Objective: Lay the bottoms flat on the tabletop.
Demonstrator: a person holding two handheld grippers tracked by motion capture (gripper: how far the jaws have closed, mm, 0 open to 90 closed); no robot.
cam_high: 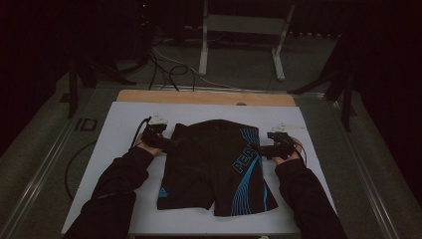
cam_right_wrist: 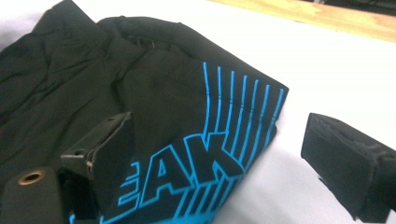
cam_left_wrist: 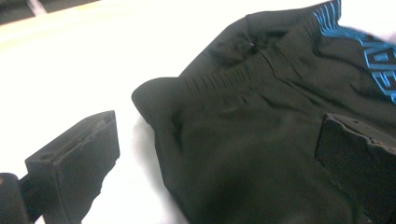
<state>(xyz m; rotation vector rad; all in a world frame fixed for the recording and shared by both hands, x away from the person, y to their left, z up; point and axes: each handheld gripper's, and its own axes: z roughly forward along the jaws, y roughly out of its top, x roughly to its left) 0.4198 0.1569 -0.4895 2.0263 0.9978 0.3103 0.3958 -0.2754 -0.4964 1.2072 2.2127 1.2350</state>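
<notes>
While black shorts (cam_high: 214, 167) with blue lettering lie flat, waistband away from the person, on a white board (cam_high: 124, 119) covering the table, the left gripper (cam_high: 166, 143) straddles their left edge near the waistband and the right gripper (cam_high: 261, 149) straddles the right edge, both sets of fingers spread apart, clamping nothing

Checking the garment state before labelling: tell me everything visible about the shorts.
The shorts are black, of smooth sporty fabric, with bright blue lettering and curved stripes down one leg and a small blue logo on the other hem. They lie flat, front up, on the white board, waistband away from the person, slightly rumpled near the ribbed waist. The open left tongs and right tongs each straddle a waist-side edge.
</notes>
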